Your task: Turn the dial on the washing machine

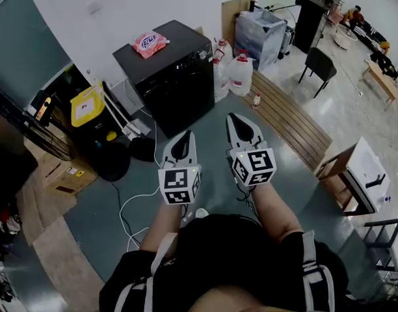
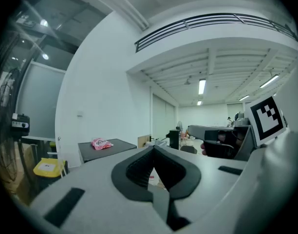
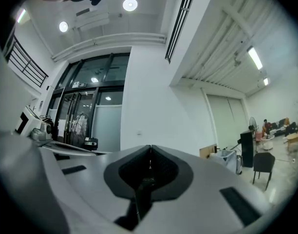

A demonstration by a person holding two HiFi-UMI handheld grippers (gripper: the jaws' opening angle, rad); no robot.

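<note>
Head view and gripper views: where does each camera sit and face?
Head view: on the head, steeply down at washer; left gripper, right gripper, forearms show.
Left gripper view: rides that gripper, looks along shut jaws at washer.
Right gripper view: same, shut jaws, faces white wall.
Shared: pink bag, head and left views.

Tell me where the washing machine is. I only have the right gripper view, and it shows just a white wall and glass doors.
Observer: In the head view, a black machine stands by the white wall, ahead of the left gripper and the right gripper. Neither gripper touches it.
Operator: Is anything on top of it?
Observer: Yes, a pink packet lies on its top.
Operator: What is the left gripper doing?
Observer: The left gripper view shows its jaws together with nothing between them.
</note>
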